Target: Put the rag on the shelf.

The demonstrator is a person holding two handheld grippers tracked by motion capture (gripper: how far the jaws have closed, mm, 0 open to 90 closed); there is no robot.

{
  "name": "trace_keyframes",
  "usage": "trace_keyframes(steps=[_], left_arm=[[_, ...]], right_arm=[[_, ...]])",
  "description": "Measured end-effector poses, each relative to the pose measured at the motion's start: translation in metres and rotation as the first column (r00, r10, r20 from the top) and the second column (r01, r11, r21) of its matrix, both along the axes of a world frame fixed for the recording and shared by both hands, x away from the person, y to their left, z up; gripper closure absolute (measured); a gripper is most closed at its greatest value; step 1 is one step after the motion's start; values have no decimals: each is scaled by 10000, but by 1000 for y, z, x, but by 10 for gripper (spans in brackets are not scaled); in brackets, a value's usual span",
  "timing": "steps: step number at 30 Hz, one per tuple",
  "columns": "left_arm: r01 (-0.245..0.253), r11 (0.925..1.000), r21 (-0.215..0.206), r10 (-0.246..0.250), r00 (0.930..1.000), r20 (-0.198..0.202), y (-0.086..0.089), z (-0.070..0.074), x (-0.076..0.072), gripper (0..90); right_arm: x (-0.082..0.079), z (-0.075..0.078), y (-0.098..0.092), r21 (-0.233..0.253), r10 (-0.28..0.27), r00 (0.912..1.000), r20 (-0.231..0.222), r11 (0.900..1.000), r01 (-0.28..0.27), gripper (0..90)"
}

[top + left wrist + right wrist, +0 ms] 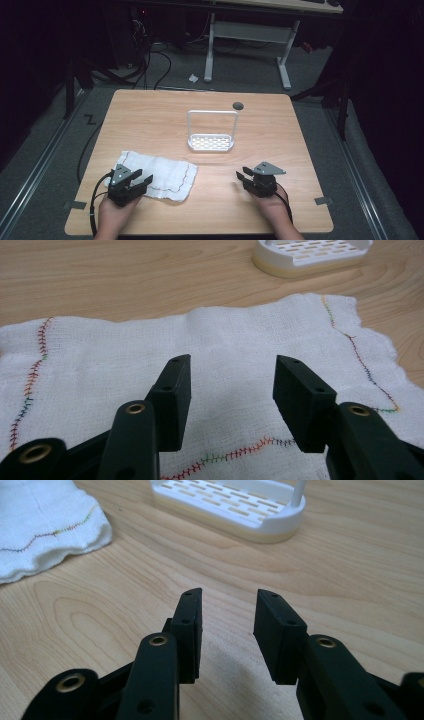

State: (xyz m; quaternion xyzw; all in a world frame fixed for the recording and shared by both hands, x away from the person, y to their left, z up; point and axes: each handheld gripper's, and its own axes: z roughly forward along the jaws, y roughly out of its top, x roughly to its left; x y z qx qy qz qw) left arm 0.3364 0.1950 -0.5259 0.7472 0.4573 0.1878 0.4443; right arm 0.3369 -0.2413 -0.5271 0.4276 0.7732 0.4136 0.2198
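Note:
A white cloth [157, 175] with coloured stitching lies flat on the wooden table [150, 115] at front left. My left gripper [141, 179] hovers over its near edge, open, with nothing between the jaws; the left gripper view has the cloth [225, 340] spread under my left gripper [232, 362]. A white slotted rack [211, 142] with a tall hoop handle stands mid-table. My right gripper [242, 175] is open above bare wood at front right, pointing toward the rack [235, 507]; in its own view my right gripper [229, 594] holds nothing.
A small dark round hole [238, 105] sits near the table's far edge. Beyond the table are a white desk frame [245, 40] and cables on grey carpet. The cloth's corner [45, 525] lies left of the right gripper.

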Motion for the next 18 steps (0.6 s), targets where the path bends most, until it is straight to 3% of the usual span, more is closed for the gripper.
trace_keyframes(steps=[6, 14, 18], left_arm=[[119, 9998, -165, -116, 9998, 186, -1, 4, -2, 499], [124, 9992, -384, -121, 9999, 90, 3, 6, -3, 522], [35, 9974, -714, -56, 9995, -298, 6, 5, -3, 563]], right_arm=[[-4, -2, 3, -146, 78, 9999, -126, 9999, -80, 656], [-3, -5, 10, -187, 241, 9995, -193, 9995, -244, 698], [-5, -2, 15, -34, 436, 9988, -235, 9990, -437, 760]])
